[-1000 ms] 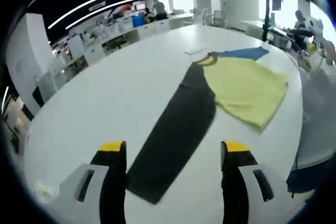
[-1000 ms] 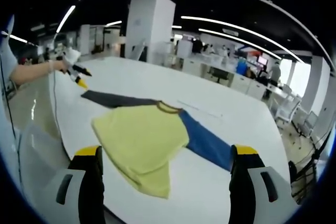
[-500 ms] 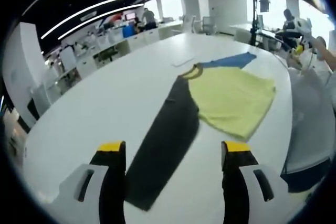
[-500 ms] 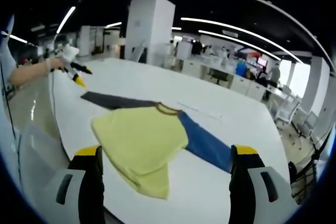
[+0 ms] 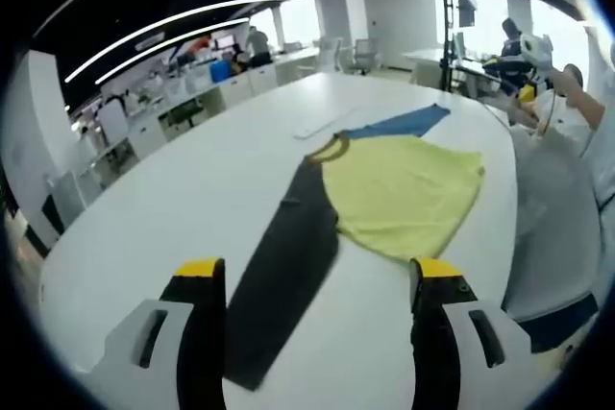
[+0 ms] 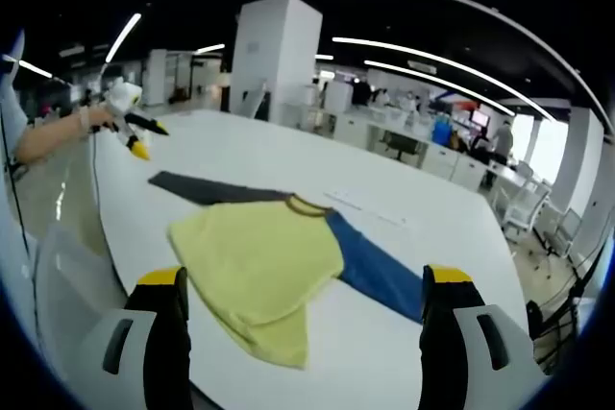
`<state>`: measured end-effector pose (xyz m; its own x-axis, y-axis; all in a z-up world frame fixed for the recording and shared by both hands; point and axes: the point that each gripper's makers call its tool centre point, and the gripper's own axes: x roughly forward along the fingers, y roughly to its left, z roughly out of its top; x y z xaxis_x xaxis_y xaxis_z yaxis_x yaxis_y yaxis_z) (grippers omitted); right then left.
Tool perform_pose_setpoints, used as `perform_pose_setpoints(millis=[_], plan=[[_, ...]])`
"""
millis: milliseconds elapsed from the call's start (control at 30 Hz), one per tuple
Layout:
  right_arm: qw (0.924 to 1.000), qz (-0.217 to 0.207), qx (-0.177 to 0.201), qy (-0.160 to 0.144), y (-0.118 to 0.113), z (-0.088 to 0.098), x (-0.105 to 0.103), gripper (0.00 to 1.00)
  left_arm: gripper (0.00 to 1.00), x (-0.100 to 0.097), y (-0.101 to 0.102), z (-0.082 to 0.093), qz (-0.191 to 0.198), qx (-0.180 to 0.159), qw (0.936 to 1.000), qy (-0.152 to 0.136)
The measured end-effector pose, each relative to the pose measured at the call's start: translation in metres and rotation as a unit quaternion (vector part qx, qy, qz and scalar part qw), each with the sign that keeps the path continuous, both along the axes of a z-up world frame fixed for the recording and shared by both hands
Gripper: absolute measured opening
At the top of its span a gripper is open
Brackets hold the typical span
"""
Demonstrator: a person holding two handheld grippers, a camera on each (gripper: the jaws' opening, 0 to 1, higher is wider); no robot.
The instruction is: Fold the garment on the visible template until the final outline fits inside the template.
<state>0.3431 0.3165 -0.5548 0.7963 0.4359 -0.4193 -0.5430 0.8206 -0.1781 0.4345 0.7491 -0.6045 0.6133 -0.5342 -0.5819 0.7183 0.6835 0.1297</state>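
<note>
Meanwhile, both grippers (image 5: 312, 280) (image 6: 304, 290) hover with jaws spread, empty, above a yellow, blue-and-grey-sleeved shirt (image 6: 261, 258) on the white table (image 5: 192, 189).

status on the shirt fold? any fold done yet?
Done: nothing visible. The shirt lies spread on the white table, dark sleeve and blue sleeve both stretched out. In hand: nothing; left gripper and right gripper are open above it. Left: every fold. I can't make out a template outline.

Bright ceiling strips, window glare, fisheye-bent edges, soft focus
</note>
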Motion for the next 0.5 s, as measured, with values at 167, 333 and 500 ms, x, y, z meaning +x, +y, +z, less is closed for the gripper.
perform_pose_setpoints(millis=[167, 333, 500], plan=[[1.0000, 0.001, 0.002, -0.001, 0.001, 0.001, 0.000, 1.00, 0.78, -0.010, -0.009, 0.005, -0.009, -0.003, 0.9999, -0.003], [1.0000, 0.006, 0.002, 0.000, 0.004, 0.000, -0.001, 1.00, 0.79, -0.016, -0.013, 0.007, -0.012, -0.013, 0.9998, -0.004], [1.0000, 0.008, 0.003, -0.003, 0.005, 0.002, 0.001, 1.00, 0.82, -0.024, -0.017, 0.007, -0.018, -0.011, 0.9998, 0.000]])
